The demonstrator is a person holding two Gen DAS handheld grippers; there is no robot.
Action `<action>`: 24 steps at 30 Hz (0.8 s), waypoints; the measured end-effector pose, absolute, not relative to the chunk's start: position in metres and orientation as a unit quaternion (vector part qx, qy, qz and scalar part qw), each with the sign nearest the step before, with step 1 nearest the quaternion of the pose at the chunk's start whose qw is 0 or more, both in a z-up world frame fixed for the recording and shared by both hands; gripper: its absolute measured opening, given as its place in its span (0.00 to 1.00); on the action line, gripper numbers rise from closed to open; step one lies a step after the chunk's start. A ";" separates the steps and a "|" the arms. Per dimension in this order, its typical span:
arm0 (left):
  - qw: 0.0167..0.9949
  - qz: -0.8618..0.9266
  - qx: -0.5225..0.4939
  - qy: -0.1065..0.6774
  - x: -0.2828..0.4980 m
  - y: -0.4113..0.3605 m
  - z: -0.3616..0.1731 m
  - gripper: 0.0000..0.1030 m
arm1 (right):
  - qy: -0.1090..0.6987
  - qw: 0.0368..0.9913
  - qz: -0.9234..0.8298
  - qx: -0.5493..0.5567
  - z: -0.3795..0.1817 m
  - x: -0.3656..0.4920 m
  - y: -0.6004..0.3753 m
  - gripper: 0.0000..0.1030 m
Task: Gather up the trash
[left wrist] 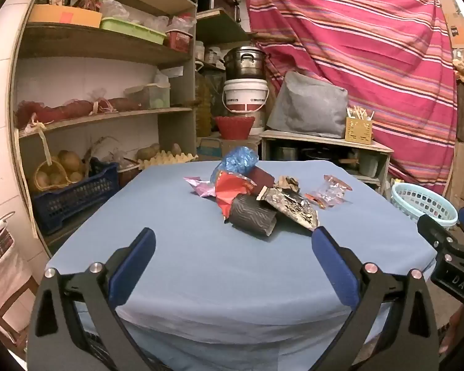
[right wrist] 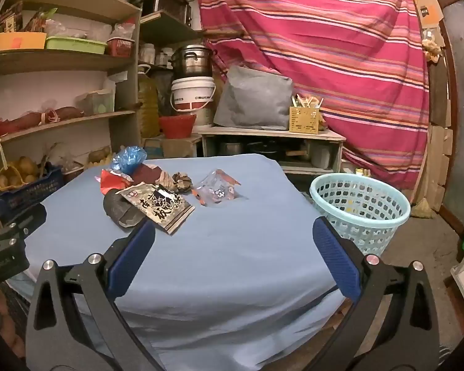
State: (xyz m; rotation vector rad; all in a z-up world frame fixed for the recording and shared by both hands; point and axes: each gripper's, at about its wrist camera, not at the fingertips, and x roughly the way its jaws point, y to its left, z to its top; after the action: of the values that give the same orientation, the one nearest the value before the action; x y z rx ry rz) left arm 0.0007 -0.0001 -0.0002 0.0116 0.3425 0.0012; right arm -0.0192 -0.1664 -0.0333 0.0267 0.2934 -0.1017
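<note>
A pile of trash lies on the blue-covered table (left wrist: pixel 201 266): a blue plastic bag (left wrist: pixel 238 159), a red wrapper (left wrist: pixel 232 190), a pink wrapper (left wrist: pixel 199 187), a dark roll (left wrist: pixel 253 218), a black printed packet (left wrist: pixel 294 207), crumpled brown paper (left wrist: pixel 289 182) and a clear packet (left wrist: pixel 332 193). My left gripper (left wrist: pixel 233 247) is open and empty, short of the pile. My right gripper (right wrist: pixel 233 241) is open and empty, its left finger beside the black packet (right wrist: pixel 161 205). The clear packet (right wrist: pixel 218 190) lies apart to the right. A light blue basket (right wrist: pixel 360 207) stands on the floor right of the table (right wrist: pixel 232 272).
Wooden shelves (left wrist: pixel 102 114) with boxes, potatoes and a blue crate (left wrist: pixel 74 196) stand to the left. A low cabinet (right wrist: pixel 272 142) with a grey bag, a bucket and pot sit behind the table. A striped red cloth (right wrist: pixel 318 55) hangs at the back.
</note>
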 end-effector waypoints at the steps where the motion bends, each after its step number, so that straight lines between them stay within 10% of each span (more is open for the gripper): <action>1: 0.986 0.000 0.005 0.168 0.001 0.000 0.000 0.96 | 0.146 0.988 -0.051 0.015 -0.033 -0.019 -0.166 0.96; 24: 0.986 0.003 0.008 0.164 0.003 -0.001 -0.002 0.96 | 0.148 0.988 -0.052 0.013 -0.031 -0.022 -0.166 0.96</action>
State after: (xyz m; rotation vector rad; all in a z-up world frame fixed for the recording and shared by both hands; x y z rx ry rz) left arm 0.0033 -0.0007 -0.0018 0.0161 0.3294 0.0054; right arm -0.0222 -0.1657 -0.0309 0.0261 0.2966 -0.1048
